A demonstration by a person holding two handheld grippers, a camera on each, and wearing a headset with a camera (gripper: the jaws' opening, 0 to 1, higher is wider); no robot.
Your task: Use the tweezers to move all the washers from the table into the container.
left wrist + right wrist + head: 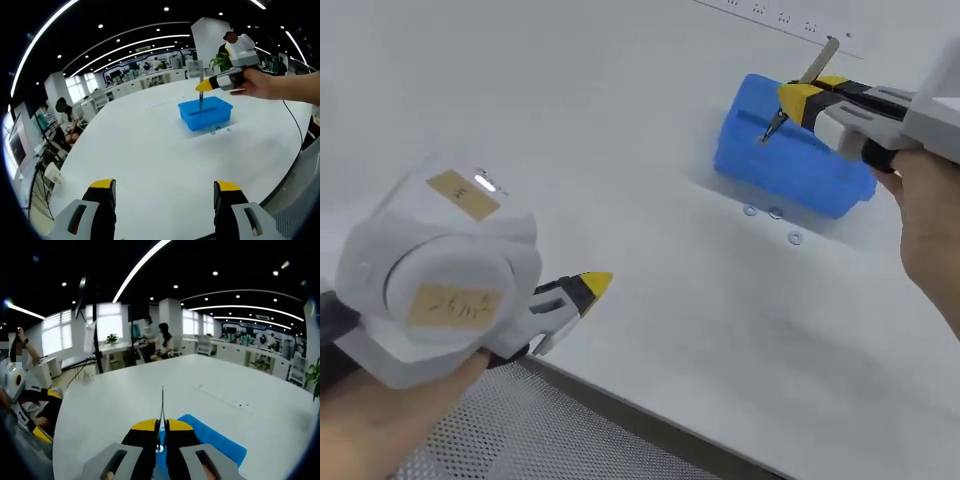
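A blue container (790, 165) stands at the far right of the white table (620, 150). My right gripper (802, 97) hovers over it, shut on metal tweezers (775, 124) whose tips point down into the container; whether they hold a washer is too small to tell. Three small washers (775, 213) lie on the table just in front of the container. In the right gripper view the tweezers (162, 407) stick out between the closed jaws above the container (212, 442). My left gripper (590, 286) sits near the table's front edge, open and holding nothing (165, 187).
A perforated metal surface (510, 430) lies below the table's front edge. From the left gripper view, the container (205, 113) and right gripper (220, 81) are far across the bare table. Desks, chairs and seated people fill the room behind.
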